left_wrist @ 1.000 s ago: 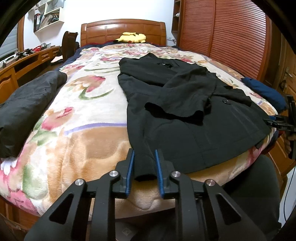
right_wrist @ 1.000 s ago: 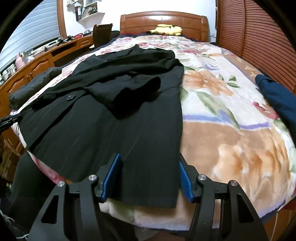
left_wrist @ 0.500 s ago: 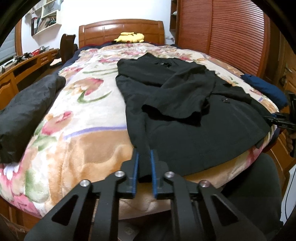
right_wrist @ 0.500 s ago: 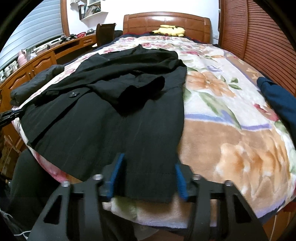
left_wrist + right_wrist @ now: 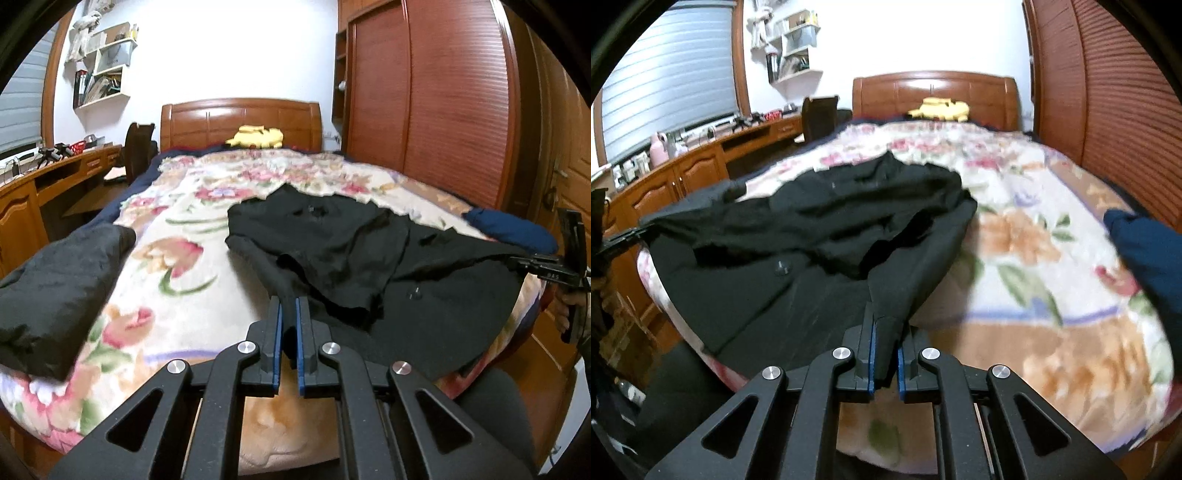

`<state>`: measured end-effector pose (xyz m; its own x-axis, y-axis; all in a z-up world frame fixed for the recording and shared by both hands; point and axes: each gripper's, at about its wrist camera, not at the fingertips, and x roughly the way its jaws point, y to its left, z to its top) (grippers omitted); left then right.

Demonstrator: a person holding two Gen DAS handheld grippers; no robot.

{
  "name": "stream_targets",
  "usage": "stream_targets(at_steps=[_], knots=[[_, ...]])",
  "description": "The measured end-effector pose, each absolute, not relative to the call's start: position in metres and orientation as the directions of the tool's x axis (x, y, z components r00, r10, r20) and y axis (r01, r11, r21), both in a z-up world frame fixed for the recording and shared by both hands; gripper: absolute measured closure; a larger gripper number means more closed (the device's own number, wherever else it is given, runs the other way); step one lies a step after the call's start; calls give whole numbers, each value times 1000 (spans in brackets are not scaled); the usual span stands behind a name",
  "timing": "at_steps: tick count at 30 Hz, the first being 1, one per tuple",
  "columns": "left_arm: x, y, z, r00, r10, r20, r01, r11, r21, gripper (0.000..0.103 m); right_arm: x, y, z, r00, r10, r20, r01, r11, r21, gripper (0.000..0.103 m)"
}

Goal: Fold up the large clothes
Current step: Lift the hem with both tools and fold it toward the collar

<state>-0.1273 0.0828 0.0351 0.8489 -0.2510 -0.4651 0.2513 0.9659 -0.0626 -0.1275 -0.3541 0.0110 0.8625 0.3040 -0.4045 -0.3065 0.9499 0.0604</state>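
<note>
A black coat (image 5: pixel 354 251) lies on the floral blanket of the bed (image 5: pixel 177 236), sleeves folded over its front. My left gripper (image 5: pixel 289 306) is shut on the coat's lower left hem corner and holds it raised off the blanket. My right gripper (image 5: pixel 884 321) is shut on the lower right hem corner of the coat (image 5: pixel 827 221), also lifted. The right gripper shows at the right edge of the left wrist view (image 5: pixel 554 269), and the left gripper at the left edge of the right wrist view (image 5: pixel 620 236).
A dark folded garment (image 5: pixel 55 280) lies on the bed's left side. A navy garment (image 5: pixel 513 230) lies on its right side. A yellow plush (image 5: pixel 256 136) sits by the headboard. A wooden desk (image 5: pixel 44 184) runs along the left; a wardrobe (image 5: pixel 424 99) stands on the right.
Both grippers closed on the coat's hem corners and lifted them up off the bed; the hem now hangs raised between them and the view has tilted upward.
</note>
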Motion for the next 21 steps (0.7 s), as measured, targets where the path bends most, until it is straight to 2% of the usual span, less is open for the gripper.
stream_targets(at_steps=[10,21], knots=[[-150,94,58,880,-268,-392,265,962,-64,97,-162,-360,43,886,346,-307,-348,936,51,96],[-160,111,130,931,-241,-272,241,970,-33,97,-203,-368,86,916,357,-182,-365,931,-12,96]])
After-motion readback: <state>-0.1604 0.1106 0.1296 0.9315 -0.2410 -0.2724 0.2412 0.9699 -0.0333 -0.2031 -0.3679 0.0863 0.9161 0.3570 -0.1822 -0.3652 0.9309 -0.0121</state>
